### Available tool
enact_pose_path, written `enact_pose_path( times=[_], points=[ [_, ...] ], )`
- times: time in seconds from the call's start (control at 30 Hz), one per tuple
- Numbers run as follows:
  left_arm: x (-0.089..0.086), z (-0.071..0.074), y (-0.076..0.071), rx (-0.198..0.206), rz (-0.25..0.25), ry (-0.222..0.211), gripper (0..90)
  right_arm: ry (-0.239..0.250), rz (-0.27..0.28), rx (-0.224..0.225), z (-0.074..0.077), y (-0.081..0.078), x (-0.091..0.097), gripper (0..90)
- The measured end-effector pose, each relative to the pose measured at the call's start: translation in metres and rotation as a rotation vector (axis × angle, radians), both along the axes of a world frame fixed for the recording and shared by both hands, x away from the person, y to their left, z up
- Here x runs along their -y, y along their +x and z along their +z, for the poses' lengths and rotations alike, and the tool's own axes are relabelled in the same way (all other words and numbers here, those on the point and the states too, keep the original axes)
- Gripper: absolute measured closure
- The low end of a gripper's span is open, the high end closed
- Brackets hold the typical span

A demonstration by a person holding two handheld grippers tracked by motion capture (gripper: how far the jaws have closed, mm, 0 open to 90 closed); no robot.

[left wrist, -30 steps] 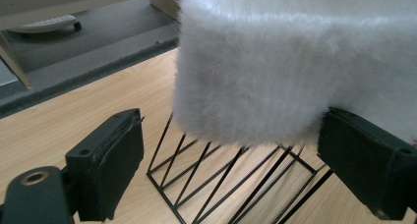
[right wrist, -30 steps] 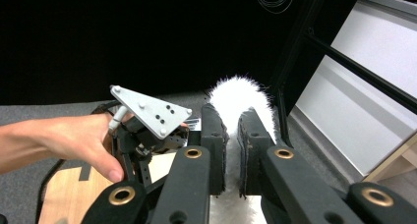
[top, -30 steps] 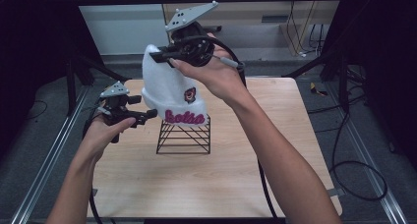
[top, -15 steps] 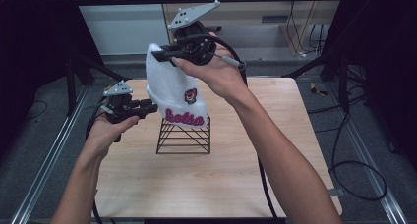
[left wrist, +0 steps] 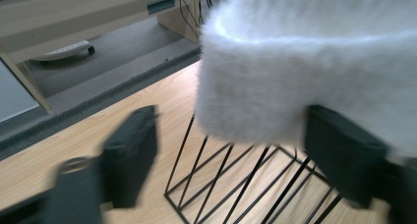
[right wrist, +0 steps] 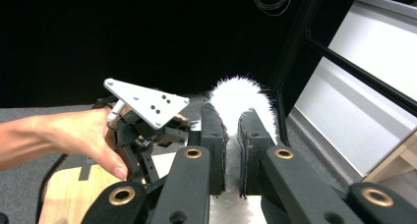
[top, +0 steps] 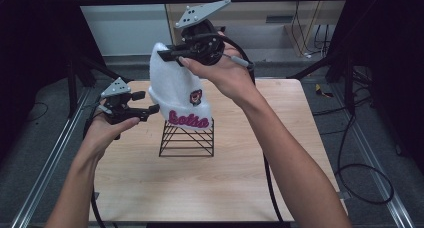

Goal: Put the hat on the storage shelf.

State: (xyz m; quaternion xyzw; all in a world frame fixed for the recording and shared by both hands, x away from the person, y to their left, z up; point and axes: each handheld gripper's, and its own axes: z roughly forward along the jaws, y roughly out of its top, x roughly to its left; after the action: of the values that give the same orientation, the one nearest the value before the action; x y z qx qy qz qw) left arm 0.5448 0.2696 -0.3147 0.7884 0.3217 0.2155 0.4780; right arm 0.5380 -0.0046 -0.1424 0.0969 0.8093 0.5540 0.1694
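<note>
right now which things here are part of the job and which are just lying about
In the job:
- white beanie, pinched at its top by the right gripper
- black wire stand under it
- left gripper, jaws just opening at the brim, not pressing it

Lying about:
- cables on the floor
- small yellow item beyond the table

The left hand-held gripper [top: 150,109] has just been opening its jaws again after a brief close half a second ago, and they now stand apart astride the folded brim of the fluffy white knit beanie with pink lettering [top: 181,95], the brim's lower left edge lying between them without being pinched. That brim edge now hangs a little looser over the black wire stand [top: 186,139] than when the jaws were clamped.
</note>
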Motion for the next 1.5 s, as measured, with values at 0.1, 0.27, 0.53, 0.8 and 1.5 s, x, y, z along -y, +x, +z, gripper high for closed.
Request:
enact_pose_path(
  times=[0.1, 0.27, 0.53, 0.8, 1.5],
  points=[
    [0.002, 0.002, 0.003, -0.027, -0.045, -0.006, 6.5, 0.004, 0.006, -0.001, 0.002, -0.001, 0.001, 84.3],
    [0.014, 0.003, 0.009, -0.056, -0.126, 0.017, 3.7, 0.002, 0.013, -0.002, 0.002, -0.001, 0.000, 84.4],
    [0.035, 0.001, 0.015, -0.038, -0.216, 0.029, 38.1, 0.000, 0.025, -0.004, -0.003, 0.001, 0.002, 84.4],
    [0.037, 0.005, 0.015, -0.035, -0.165, 0.018, 75.4, 0.013, 0.011, -0.004, -0.004, 0.003, 0.012, 84.3],
    [0.035, 0.015, -0.022, 0.038, -0.009, 0.079, 76.5, 0.034, -0.108, -0.017, -0.015, 0.020, 0.041, 84.2]
  ],
)
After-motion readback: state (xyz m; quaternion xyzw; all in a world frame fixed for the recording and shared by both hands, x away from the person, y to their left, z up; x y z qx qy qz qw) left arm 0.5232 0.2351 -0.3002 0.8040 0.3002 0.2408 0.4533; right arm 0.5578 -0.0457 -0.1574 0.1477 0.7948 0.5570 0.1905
